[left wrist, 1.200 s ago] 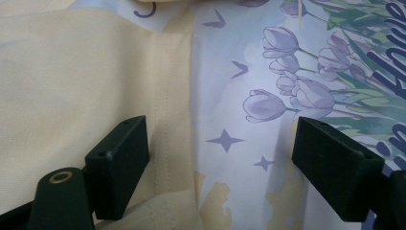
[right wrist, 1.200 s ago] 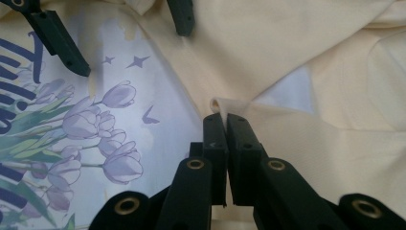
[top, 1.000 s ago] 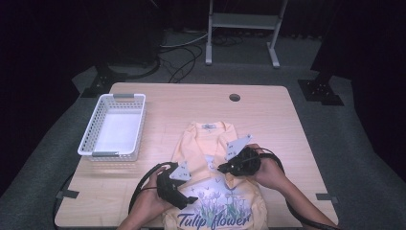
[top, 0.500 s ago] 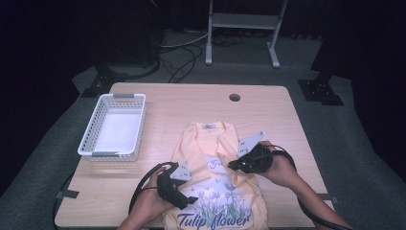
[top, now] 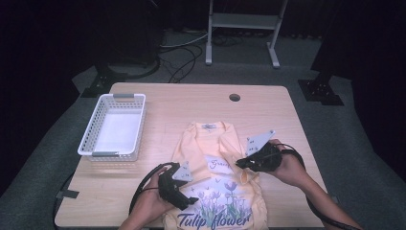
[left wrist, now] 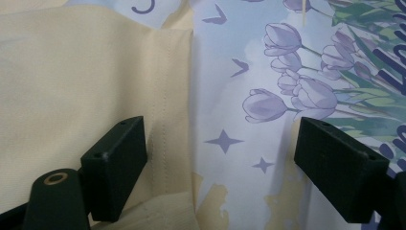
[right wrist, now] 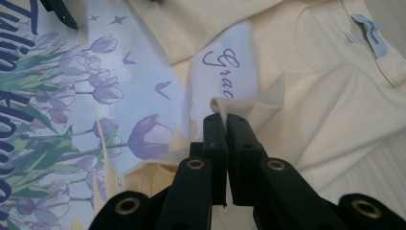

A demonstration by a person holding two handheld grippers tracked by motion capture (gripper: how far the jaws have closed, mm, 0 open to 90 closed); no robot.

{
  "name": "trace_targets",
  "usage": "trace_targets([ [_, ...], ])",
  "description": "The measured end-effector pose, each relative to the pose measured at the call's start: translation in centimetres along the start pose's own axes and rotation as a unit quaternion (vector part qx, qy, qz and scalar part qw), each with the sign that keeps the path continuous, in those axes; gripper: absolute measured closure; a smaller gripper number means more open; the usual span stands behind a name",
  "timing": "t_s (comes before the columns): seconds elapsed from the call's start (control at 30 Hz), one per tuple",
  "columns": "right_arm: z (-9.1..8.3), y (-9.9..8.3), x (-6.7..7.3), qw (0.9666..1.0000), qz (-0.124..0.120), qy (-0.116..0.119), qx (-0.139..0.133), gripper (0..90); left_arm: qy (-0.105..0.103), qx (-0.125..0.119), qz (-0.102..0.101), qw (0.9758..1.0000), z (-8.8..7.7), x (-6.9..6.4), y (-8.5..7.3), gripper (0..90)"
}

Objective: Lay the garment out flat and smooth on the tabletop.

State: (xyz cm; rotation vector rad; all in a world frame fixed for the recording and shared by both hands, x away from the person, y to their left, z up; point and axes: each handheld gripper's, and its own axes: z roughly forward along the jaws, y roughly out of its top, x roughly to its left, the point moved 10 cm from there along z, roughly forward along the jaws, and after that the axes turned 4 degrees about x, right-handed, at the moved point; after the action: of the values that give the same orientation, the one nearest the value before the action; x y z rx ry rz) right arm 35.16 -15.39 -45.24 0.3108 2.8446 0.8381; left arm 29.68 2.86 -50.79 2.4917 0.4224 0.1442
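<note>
Worktop (top: 201,103); yellow T-shirt (top: 218,187) lies print-up at its near edge, sleeves folded inward; basket (top: 115,125) well apart at left. Right gripper (right wrist: 226,120) pinches a fabric fold, jaws closed on it; left gripper (left wrist: 220,143) hovers w/ jaws wide, nothing held. Judgement: keep fold taut, lay it flat w/o dragging shirt.
</note>
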Motion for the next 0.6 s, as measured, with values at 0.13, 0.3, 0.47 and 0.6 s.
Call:
trace_targets([
  [0.13,-0.4,-0.5,-0.2,1.0000,-0.001,-0.002,0.002,87.7,0.001,0.003,0.000,1.0000,0.0,0.0,0.0,18.0],
  [0.3,-0.8,-1.1,-0.5,1.0000,0.003,-0.005,0.003,87.7,0.001,0.005,0.002,1.0000,0.0,0.0,0.0,18.0],
  [0.47,-1.1,-1.7,-0.9,0.9999,0.006,-0.009,0.008,87.7,0.002,0.007,0.004,1.0000,0.0,0.0,0.0,17.9],
  [0.6,-1.5,-2.3,-1.3,0.9998,0.009,-0.015,0.009,87.7,0.003,0.008,0.004,1.0000,0.0,0.0,0.0,17.9],
])
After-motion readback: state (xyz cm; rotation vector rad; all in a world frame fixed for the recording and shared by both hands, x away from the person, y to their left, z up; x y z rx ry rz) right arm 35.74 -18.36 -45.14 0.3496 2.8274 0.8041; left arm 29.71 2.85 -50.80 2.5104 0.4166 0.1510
